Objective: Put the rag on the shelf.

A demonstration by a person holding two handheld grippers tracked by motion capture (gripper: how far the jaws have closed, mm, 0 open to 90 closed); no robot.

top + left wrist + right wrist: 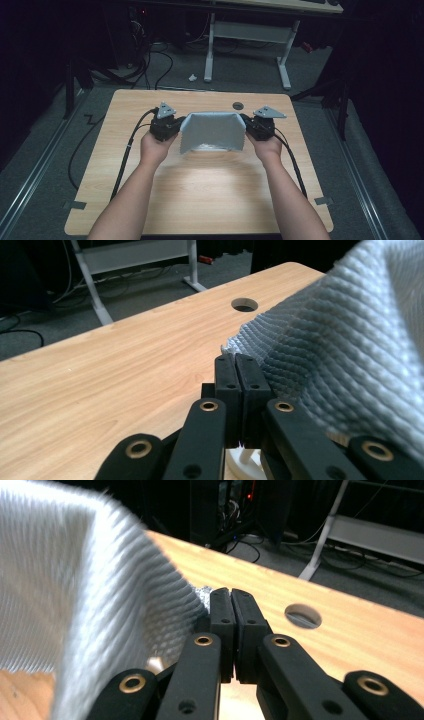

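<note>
Cloth (212, 131) hangs stretched above the counter (200, 200), a top corner pinched in each tool, left tool (176, 125) and right tool (248, 125).

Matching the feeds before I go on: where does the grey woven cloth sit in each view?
High view: grey woven cloth at table centre, stretched between both grippers.
Left gripper view: fills the right side.
Right gripper view: fills the left side.
Shared landmark: round hole in the wooden tabletop.

No readable text, label or number appears anywhere.
</note>
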